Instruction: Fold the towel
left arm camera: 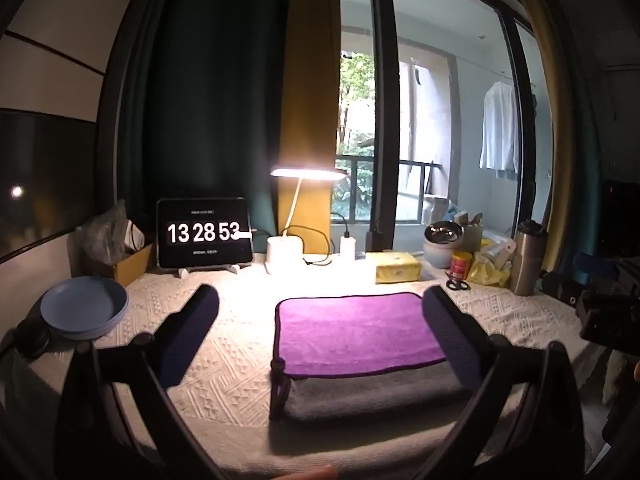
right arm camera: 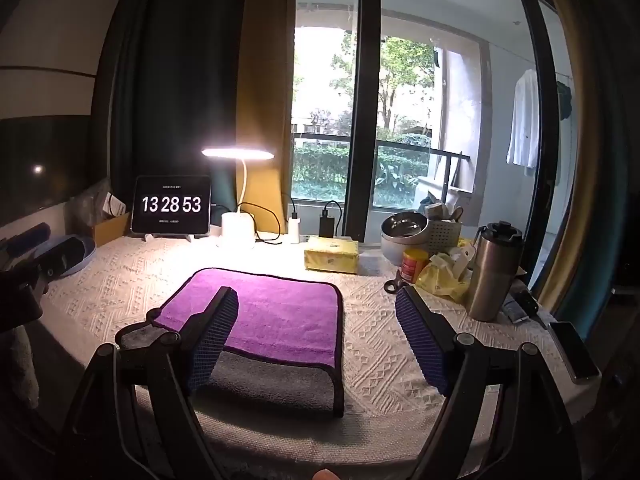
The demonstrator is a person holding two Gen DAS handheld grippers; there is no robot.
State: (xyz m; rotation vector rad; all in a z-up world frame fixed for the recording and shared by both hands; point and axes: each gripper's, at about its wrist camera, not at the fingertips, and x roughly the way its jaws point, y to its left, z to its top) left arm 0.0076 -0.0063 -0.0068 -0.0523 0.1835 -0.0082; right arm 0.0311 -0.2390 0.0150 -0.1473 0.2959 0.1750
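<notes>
A towel (left arm camera: pixel 356 332), purple on one side and grey on the other, lies folded on the white patterned tablecloth (left arm camera: pixel 224 344). The purple layer covers the far part and a grey strip shows at the near edge. It also shows in the right wrist view (right arm camera: pixel 280 312). My left gripper (left arm camera: pixel 320 300) is open and empty, raised over the towel's left part. My right gripper (right arm camera: pixel 316 300) is open and empty, raised over the towel's right edge. Each gripper shows at the edge of the other's view.
At the back stand a tablet clock (left arm camera: pixel 204 234), a lit desk lamp (left arm camera: pixel 304 174), a yellow tissue pack (left arm camera: pixel 398 267) and chargers. A blue plate (left arm camera: pixel 84 310) is at the left. A steel tumbler (right arm camera: pixel 494 270), red can, bowls, scissors and a phone (right arm camera: pixel 574 350) crowd the right.
</notes>
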